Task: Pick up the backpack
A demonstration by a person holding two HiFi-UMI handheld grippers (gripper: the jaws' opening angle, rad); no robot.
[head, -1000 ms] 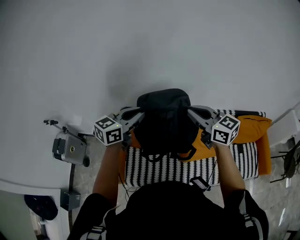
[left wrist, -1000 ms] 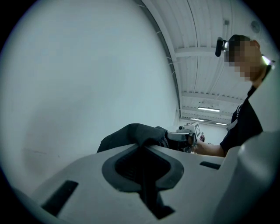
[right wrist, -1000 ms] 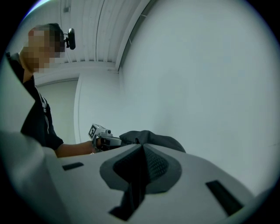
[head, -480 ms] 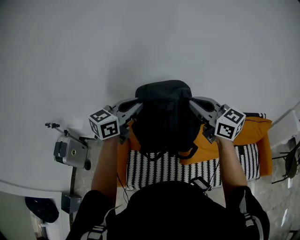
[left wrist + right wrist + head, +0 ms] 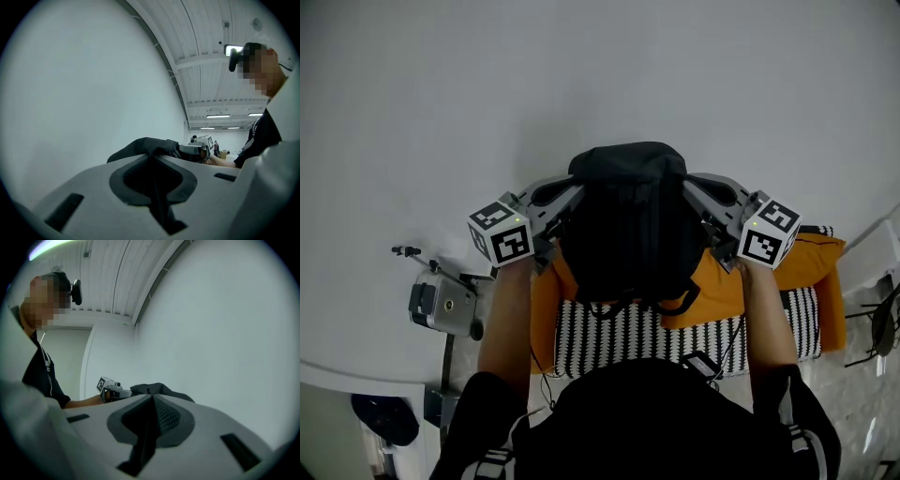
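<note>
Presently the lift stage appears to be in hand. The black backpack (image 5: pixel 628 220) hangs between the two grippers in front of the person's chest, over the near edge of the white bench (image 5: pixel 581 75) and above a black-and-white striped cushion (image 5: pixel 609 342) with an orange cloth (image 5: pixel 722 291) lying across it.

The left gripper (image 5: pixel 570 194) is clenched on the backpack's left upper side and the right gripper (image 5: pixel 690 187) on its right upper side. Each gripper view shows the jaws drawn together, with dark fabric bunched just past the tips. Both grippers point inward, toward each other.

Whether the pack's bottom is clear of the cushion cannot be told, since the bag's own body hides it from the head view.

Judgement: the next move calls for an even raise on both sides, with both grips kept firm (the hold seems to be on thin fabric only, so it could slip), until the bag plainly hangs free.

Writing: none legible. The cubes carry square black-and-white markers only; no brand or label shows on the backpack. A small grey camera (image 5: pixel 441 305) stands at the left, with no readable print.
</note>
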